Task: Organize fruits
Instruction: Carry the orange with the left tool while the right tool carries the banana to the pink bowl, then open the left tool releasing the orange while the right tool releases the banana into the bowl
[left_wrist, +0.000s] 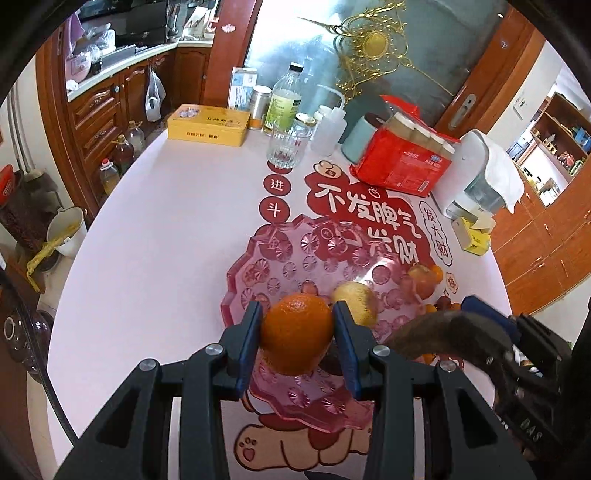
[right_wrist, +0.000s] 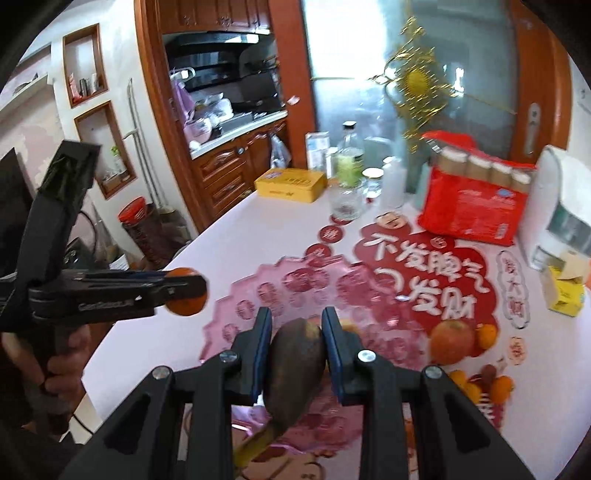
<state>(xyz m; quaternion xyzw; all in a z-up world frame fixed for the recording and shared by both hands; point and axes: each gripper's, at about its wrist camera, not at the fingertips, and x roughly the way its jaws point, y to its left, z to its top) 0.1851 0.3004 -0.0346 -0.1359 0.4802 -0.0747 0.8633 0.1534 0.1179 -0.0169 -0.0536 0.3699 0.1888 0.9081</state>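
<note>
Fruit mid-transfer: left gripper (left_wrist: 297, 334) clamps orange (left_wrist: 297, 332), right gripper (right_wrist: 296, 354) clamps overripe banana (right_wrist: 291, 369), both over pink tray (left_wrist: 280, 266). One pale fruit (left_wrist: 356, 301) already in; apple (right_wrist: 452, 341), small oranges remain outside, right.

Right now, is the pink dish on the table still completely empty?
No, a yellowish fruit already lies in the pink dish, just beyond the orange held in the left tongs.

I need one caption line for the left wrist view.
Left gripper holds an orange above the pink tray.
</note>
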